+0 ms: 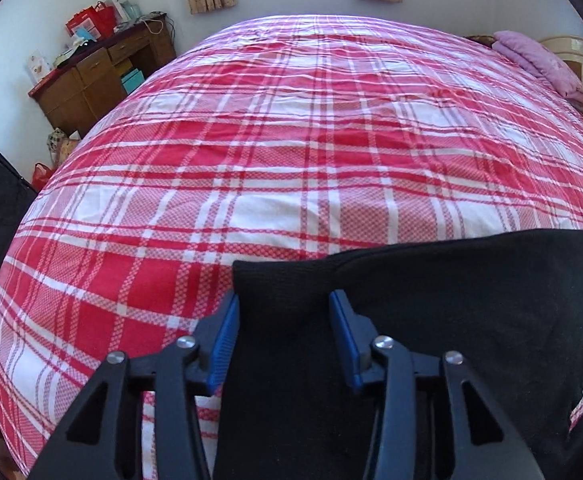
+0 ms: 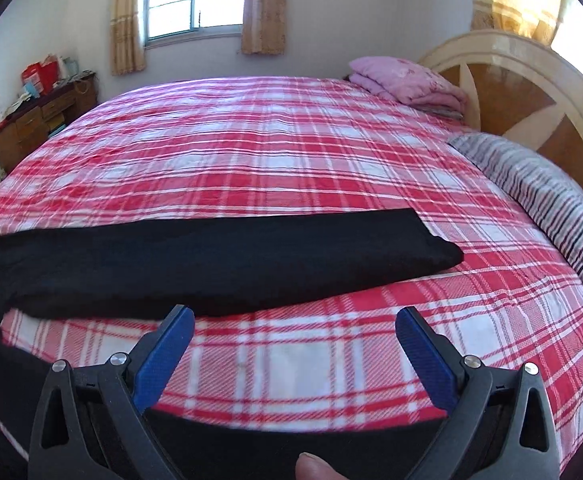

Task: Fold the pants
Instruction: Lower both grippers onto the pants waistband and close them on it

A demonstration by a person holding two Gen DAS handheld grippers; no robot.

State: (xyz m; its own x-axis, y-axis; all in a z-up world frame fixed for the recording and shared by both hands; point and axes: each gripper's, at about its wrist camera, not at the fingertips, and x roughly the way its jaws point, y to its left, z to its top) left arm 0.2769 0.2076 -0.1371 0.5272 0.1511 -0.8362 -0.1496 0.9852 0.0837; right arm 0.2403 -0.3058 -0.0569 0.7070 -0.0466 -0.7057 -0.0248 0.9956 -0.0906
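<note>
pants: black (image 2: pixel 211 256), lying across the near part of the bed, a long narrow strip running from the left edge of the right wrist view to a squared end at the right; more black cloth along the bottom of that view
bed: red-and-white checked sheet (image 1: pixel 291 140), bare beyond the pants
left tool: (image 1: pixel 283 320) blue pads set on either side of a raised fold of the black cloth, partly closed around it; pads look to touch the cloth on both sides, so judged clamped on the pants near their left end
right tool: (image 2: pixel 295 332) fingers wide apart, nothing between them, hanging over checked sheet just in front of the strip, not touching it
person: only a fingertip (image 2: pixel 315 466) visible at the bottom of the right wrist view
done so far: legs seem already laid one on the other, judging by the single narrow strip and the stepped double edge at its right end
left to do: right end not yet gripped; strip not yet folded end to end; final flattening still ahead
progress: judged early to middle
rest of room: folded pink bedding (image 2: pixel 407 80) and striped pillow (image 2: pixel 539 200) by the headboard, well apart from the pants
</note>
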